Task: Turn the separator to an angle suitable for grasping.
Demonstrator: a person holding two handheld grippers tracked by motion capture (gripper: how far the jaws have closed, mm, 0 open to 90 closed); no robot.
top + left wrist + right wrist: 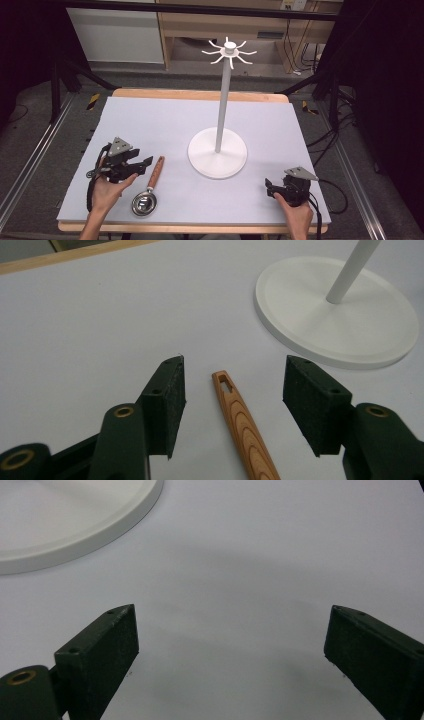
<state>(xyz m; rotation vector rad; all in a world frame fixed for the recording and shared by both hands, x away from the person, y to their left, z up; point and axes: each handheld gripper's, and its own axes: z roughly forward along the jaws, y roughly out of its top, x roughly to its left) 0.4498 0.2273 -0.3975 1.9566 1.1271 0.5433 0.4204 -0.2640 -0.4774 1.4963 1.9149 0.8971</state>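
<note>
1. Two grippers, both spread and holding nothing — the left gripper has its jaws either side of the wooden handle, not touching it; the right gripper sits over bare table.
2. The ladle lies flat, steel bowl nearest the person, beside the white hook stand.
3. Each hand rests low near the table's front edge — left hand, right hand.

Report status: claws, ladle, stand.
Left claw open, straddling ladle handle. Right claw open, empty. Ladle flat on table. Stand ahead, nothing in between.
</note>
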